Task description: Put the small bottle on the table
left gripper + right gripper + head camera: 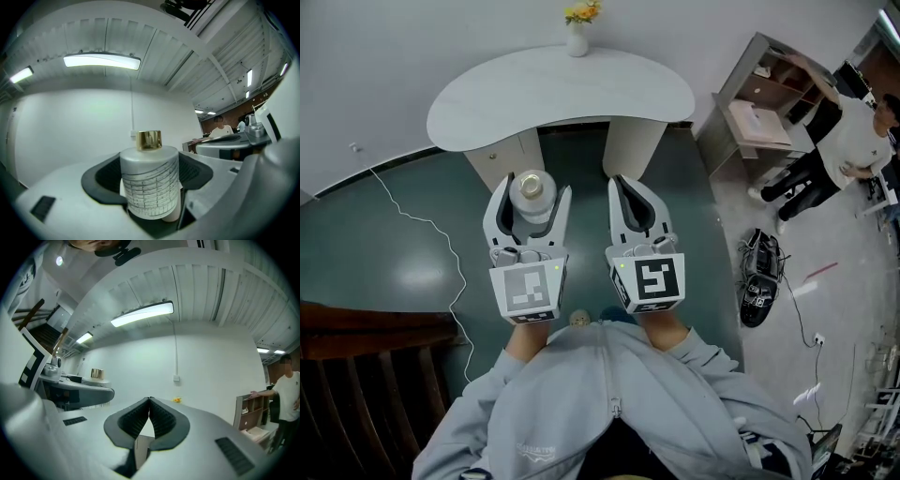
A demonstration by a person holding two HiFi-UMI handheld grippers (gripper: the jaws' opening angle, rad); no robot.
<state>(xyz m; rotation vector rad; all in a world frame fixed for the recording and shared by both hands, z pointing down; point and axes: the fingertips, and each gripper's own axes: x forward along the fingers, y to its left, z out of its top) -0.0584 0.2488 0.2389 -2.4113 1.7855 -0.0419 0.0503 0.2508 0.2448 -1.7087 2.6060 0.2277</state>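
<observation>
White curved table [562, 98] — flower vase [577, 39] at its far edge

It looks like a lab or workroom. Bare white wall [394, 47], ceiling strip light [101, 61]. Loose cable [391, 202] on green floor [366, 262], open shelf [759, 94].

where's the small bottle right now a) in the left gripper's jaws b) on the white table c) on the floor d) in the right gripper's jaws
a: the small bottle sits clamped in the left gripper, not yet on the table; the right gripper is shut and empty.
</observation>
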